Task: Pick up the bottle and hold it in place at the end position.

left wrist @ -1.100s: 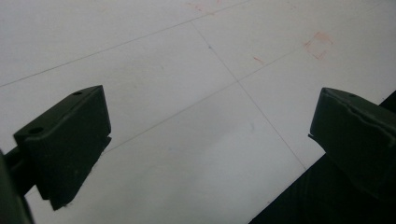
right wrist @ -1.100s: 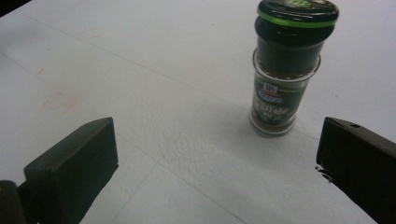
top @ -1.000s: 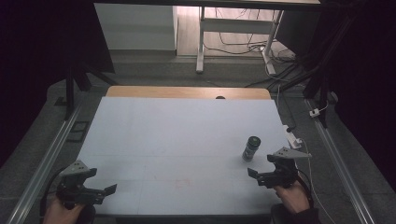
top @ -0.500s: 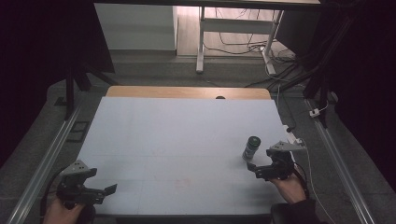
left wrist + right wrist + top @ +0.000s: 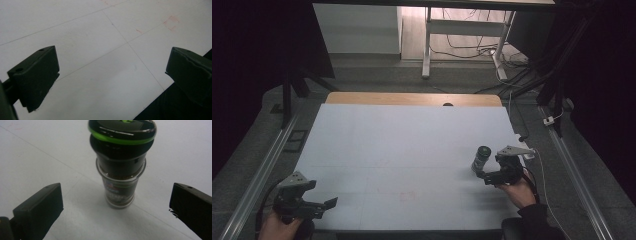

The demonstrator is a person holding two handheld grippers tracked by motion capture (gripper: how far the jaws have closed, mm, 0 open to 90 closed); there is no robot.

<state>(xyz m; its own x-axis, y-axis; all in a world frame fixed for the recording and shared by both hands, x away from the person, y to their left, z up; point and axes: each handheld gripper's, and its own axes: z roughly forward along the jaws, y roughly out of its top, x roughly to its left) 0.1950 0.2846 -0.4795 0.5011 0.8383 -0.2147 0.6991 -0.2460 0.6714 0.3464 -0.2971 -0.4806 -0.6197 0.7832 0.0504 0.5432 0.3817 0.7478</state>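
A small glass spice jar (image 5: 480, 158) with a black cap and a green ring stands upright on the white table (image 5: 402, 150), right of centre. In the right gripper view the jar (image 5: 121, 165) rises just ahead of the two wide-apart jaws, not touched by either. My right gripper (image 5: 486, 176) is open, close to the jar on its near right side. My left gripper (image 5: 326, 205) is open over the table's front left corner with nothing between its jaws; its own view has bare table (image 5: 105, 62) between them.
A faint red mark (image 5: 407, 196) lies near the table's front middle. Metal rails (image 5: 262, 170) run along both sides. A wooden strip (image 5: 412, 99) edges the far side. A desk frame and cables (image 5: 472, 45) stand beyond on the floor.
My right gripper has moved forward and left, up to the jar. The left gripper has stayed in place.
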